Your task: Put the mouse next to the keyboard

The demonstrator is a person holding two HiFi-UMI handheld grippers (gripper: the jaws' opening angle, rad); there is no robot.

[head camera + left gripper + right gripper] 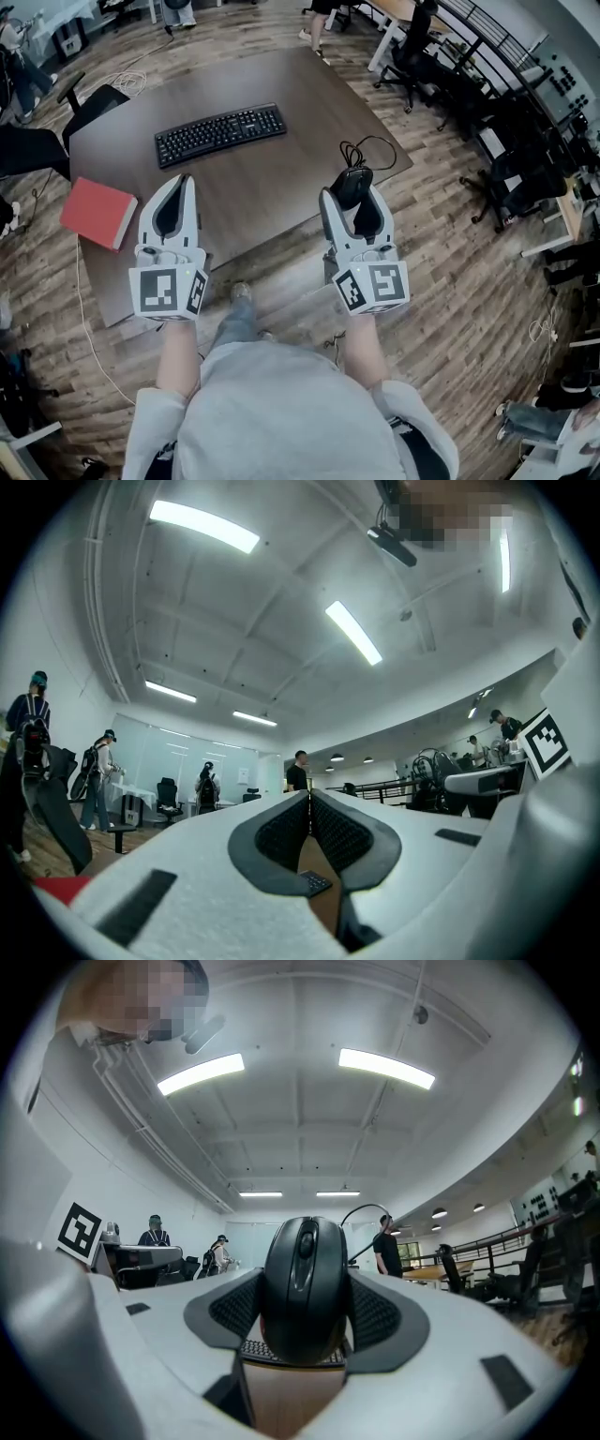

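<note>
Right gripper view shows the right gripper (302,1288) clamped on the two sides of the black mouse (303,1265). The mouse looks small, light, hard and smooth, so its sides are a good place to hold. Its cord (361,150) may drag. The mouse is at the near right of the tabletop (281,187), well apart from the keyboard (220,134). The left gripper (184,187) is pressed together with nothing in it.

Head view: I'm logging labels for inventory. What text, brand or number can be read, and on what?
No text is readable.
Keyboard: key legends too small to read.
Mouse, red book: no print visible.
Marker cubes: square patterns only, no words.
</note>
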